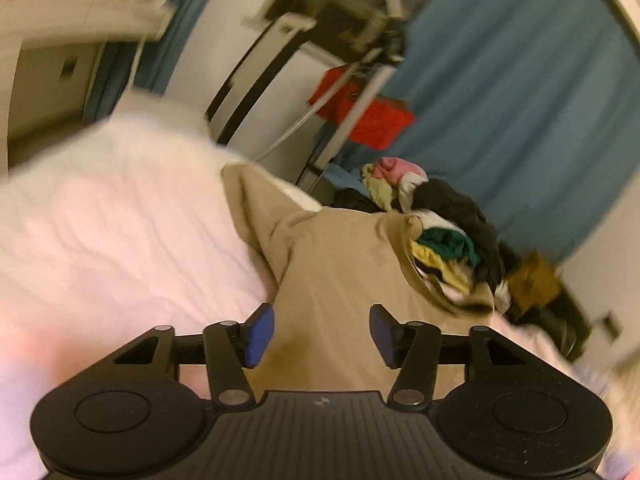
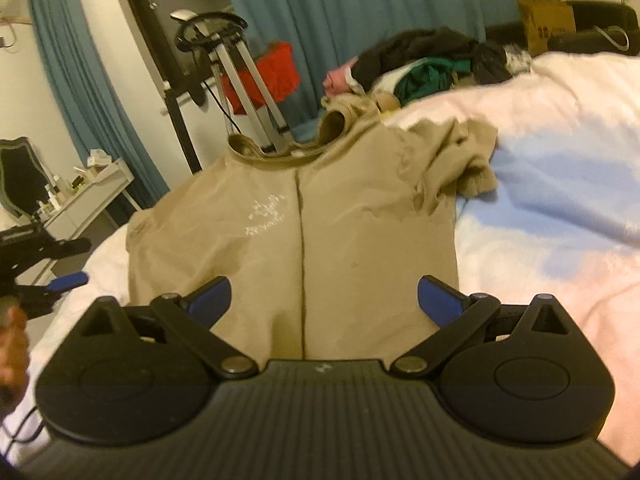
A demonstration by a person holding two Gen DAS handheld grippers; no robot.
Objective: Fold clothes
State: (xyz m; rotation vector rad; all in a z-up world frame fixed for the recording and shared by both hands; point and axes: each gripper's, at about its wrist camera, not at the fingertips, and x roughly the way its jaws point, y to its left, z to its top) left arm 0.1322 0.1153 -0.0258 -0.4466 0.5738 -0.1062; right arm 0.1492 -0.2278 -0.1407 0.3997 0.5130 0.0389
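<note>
Tan cotton hooded garment [image 2: 304, 216] lies spread face-up on the pale pink quilted bed cover [image 2: 560, 184], straight ahead of the right gripper [image 2: 324, 300] and reaching back under it; a dark centre seam runs from the collar toward the gap between the jaws. Faint white printed motif [image 2: 267, 216] sits left of that seam. The sleeve [image 2: 460, 160] ahead and right of this gripper is bunched and folded in on the chest, its cuff touching the bed cover. Hood and collar lie at the far end, partly lifted off the bed edge. Right gripper: jaws stand wide apart, blue pads clear of the cloth, nothing held. Left gripper [image 1: 322, 334]: jaws partly apart, nothing between the blue pads; the tan cloth lies ahead of and beneath it, not pinched. Its view is tilted and motion-blurred. In the right wrist view the left gripper shows at the far left edge, off the garment's side, with part of a hand [image 2: 14, 344] beneath it. Beyond the garment's hood, a mixed heap of unfolded clothes [image 2: 432, 62], black, green, pink and yellow, rests on the bed well ahead of both grippers. Further back: teal curtains [image 2: 320, 12], a red fabric item [image 2: 268, 76] on a metal-legged stand, a brown cardboard box [image 2: 546, 24] far right. White dressing table [image 2: 90, 196] with small bottles stands off the bed to the left of the right gripper.
</note>
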